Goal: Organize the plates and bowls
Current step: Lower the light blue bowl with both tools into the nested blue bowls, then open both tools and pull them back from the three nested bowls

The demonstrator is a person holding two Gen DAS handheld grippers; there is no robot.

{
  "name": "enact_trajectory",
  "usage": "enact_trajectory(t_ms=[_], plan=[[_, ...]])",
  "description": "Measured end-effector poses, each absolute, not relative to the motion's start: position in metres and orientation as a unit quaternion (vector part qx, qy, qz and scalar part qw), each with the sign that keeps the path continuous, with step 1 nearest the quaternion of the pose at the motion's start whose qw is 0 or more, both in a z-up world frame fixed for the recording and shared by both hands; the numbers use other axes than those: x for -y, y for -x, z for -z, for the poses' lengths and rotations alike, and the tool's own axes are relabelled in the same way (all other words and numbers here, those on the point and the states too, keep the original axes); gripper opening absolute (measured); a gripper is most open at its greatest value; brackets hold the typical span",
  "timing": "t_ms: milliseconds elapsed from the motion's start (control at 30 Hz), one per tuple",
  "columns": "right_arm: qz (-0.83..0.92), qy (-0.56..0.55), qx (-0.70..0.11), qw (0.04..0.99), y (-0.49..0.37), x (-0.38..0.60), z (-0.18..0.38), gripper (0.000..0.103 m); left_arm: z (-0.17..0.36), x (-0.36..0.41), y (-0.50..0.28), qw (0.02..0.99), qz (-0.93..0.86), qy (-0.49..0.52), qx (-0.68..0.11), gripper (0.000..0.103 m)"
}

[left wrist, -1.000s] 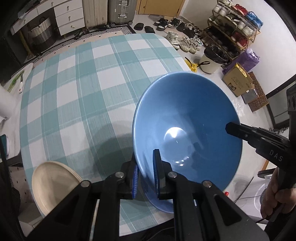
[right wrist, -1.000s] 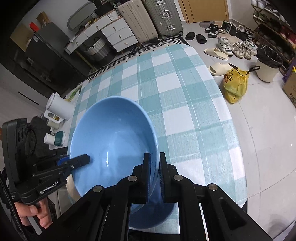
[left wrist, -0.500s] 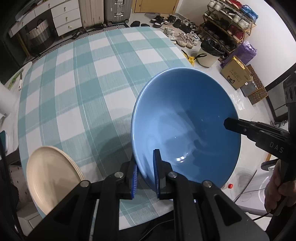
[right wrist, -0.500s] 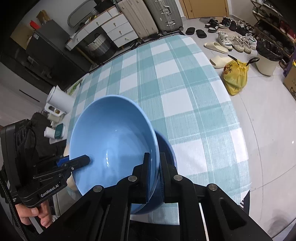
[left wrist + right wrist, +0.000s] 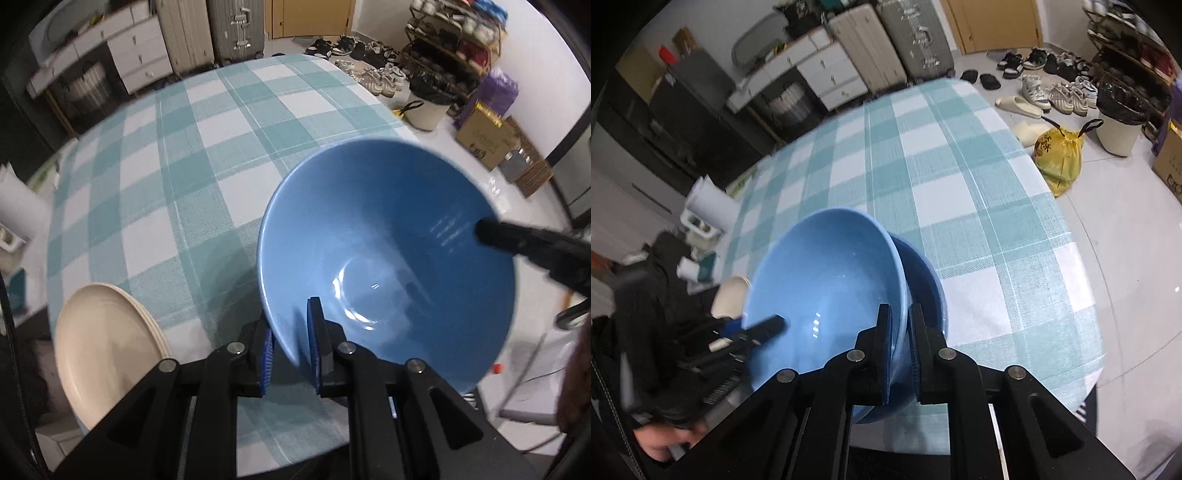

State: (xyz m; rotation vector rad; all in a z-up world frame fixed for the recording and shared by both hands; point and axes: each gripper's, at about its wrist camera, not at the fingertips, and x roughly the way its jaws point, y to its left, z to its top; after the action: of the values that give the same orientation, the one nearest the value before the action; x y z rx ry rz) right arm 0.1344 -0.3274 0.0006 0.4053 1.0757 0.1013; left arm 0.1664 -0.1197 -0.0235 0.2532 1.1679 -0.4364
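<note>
A big blue bowl (image 5: 388, 251) is pinched by its rim on two sides, by the left gripper (image 5: 291, 347) and by the right gripper (image 5: 899, 354). Nothing is seen inside it. It is held tilted at the near edge of the table (image 5: 207, 155), partly over a second blue bowl (image 5: 923, 273) that sits there. Cream plates (image 5: 103, 343) are stacked at the near left corner. A yellow bag (image 5: 1058, 155) with red writing lies on the floor; the writing is too small to be read.

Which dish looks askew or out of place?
The held blue bowl is tilted, clamped at opposite rims by the left gripper and right gripper, above a second blue bowl. Nothing spilled or damaged.
</note>
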Motion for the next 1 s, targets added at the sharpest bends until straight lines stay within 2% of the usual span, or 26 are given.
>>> enact_trajectory(t_ms=[200, 500, 1000], plan=[[-0.043, -0.219, -0.481, 0.848, -0.124, 0.333, 0.0, 0.012, 0.032, 0.116, -0.161, 0.819, 0.204, -0.101, -0.527, 0.014], [-0.01, -0.075, -0.451, 0.889, -0.11, 0.291, 0.004, 0.013, 0.042, 0.103, -0.158, 0.838, 0.2, -0.056, -0.505, 0.016], [0.003, -0.084, -0.438, 0.895, -0.105, 0.299, 0.017, 0.015, 0.041, 0.106, -0.146, 0.847, 0.204, -0.058, -0.487, 0.019]])
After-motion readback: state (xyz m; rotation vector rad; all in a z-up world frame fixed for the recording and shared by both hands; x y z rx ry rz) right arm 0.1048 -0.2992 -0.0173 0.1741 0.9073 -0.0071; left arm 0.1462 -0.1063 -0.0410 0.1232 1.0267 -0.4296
